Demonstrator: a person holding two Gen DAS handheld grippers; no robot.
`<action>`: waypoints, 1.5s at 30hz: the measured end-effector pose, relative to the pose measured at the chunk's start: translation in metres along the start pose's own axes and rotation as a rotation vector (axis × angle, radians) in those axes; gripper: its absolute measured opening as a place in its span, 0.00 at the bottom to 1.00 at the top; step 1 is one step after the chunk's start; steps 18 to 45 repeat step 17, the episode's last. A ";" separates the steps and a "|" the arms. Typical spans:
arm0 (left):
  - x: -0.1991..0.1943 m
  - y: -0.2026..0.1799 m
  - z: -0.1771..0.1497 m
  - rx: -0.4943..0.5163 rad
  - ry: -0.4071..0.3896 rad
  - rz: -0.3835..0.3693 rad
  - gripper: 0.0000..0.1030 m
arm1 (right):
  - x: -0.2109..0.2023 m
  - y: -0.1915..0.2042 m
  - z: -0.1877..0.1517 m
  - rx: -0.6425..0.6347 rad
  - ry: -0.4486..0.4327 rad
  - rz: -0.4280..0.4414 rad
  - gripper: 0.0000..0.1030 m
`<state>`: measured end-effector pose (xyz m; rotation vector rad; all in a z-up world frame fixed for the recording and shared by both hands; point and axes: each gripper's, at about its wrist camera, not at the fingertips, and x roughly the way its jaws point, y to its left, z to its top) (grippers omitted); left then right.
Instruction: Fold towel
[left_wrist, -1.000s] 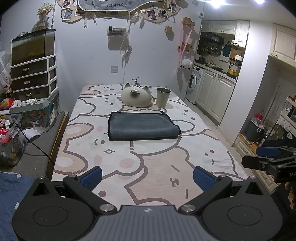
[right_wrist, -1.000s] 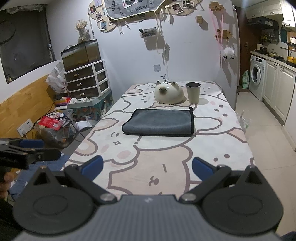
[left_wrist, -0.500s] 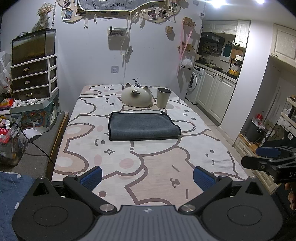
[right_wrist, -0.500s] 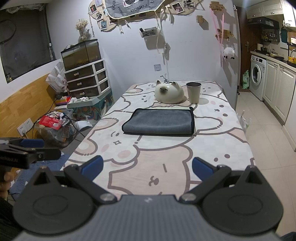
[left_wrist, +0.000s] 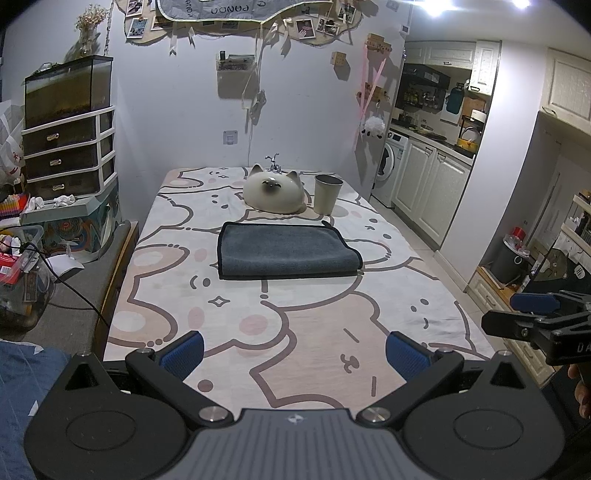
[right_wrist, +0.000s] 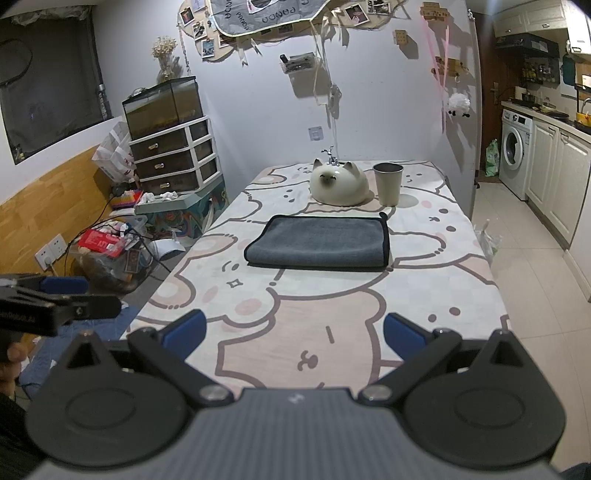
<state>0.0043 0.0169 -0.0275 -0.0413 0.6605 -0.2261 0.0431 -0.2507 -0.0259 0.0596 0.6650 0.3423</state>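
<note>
The table (left_wrist: 303, 332) with its cartoon-print cloth fills both views, and out past its middle lies the towel (left_wrist: 286, 254) — grey, dark-edged, flat, and to my eye already doubled over at least once, a rounded fold running down its right side in the left wrist view. So the step in hand looks like either a pause before one more fold or the finish; from here I can't say which. The left gripper (left_wrist: 294, 350) hangs over the near edge of the table, jaws spread wide and holding nothing, and the right gripper (right_wrist: 293, 330) does the same, wide open, nothing between its blue pads (right_wrist: 400, 334). Both are well apart from the towel, so any next move calls for a long reach forward, each gripper dropping onto a corner or edge and pinching the full stack of layers, not just the top one. Behind the towel sits a cream cat-shaped ornament (left_wrist: 273, 195), just beyond its far edge, with a grey cup (left_wrist: 327, 194) beside it — near enough that a fold carried away from the person could nudge them. The stretch of cloth between grippers and towel holds nothing in the way.
</note>
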 end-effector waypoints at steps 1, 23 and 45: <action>0.000 0.000 0.000 0.001 0.000 0.000 1.00 | 0.000 0.000 0.000 0.000 0.001 0.000 1.00; 0.001 0.001 0.000 0.000 0.001 0.000 1.00 | 0.000 -0.001 0.000 0.001 0.001 0.000 1.00; 0.001 0.001 0.000 0.000 0.001 0.000 1.00 | 0.000 -0.001 0.000 0.001 0.001 0.000 1.00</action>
